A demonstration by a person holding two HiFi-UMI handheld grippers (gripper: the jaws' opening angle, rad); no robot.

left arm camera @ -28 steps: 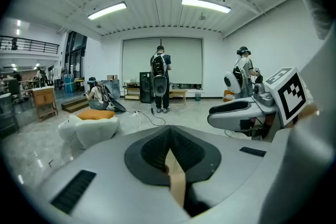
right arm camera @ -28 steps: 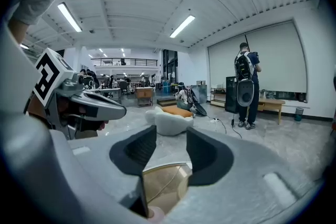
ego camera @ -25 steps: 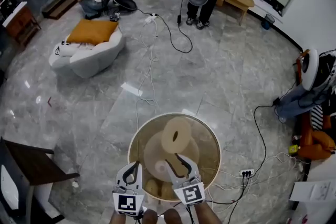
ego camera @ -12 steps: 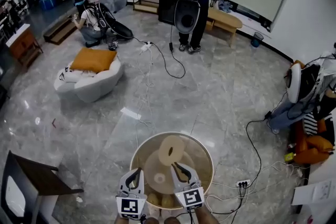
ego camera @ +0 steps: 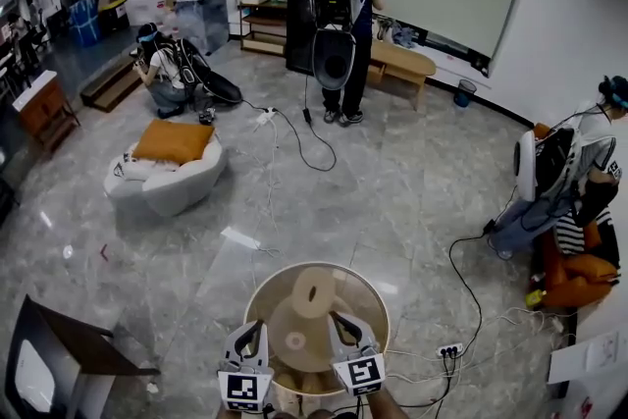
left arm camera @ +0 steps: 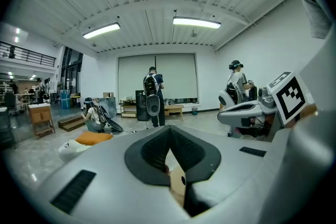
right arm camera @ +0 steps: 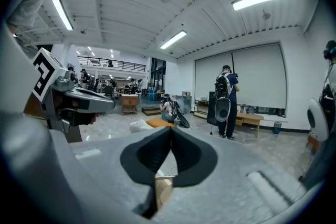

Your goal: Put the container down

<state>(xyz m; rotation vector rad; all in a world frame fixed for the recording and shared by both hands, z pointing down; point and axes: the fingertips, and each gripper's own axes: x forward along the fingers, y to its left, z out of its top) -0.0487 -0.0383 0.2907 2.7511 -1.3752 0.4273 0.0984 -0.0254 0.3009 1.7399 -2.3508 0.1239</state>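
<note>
The tan round container point(ego camera: 314, 290) lay on the round glass table point(ego camera: 371, 311), between its middle and its far edge, just beyond both grippers and touched by neither. The left gripper point(ego camera: 256, 325) held its jaws together on nothing. The right gripper point(ego camera: 336, 317) had just been closing its jaws. They met empty above the table's near edge.

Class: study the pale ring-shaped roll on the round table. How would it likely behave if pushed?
The roll is round with an open centre, so on edge it would probably roll. It looks like cardboard, so likely light and fairly stiff. The round table looks smooth and glossy, so a push may slide it easily.
</note>
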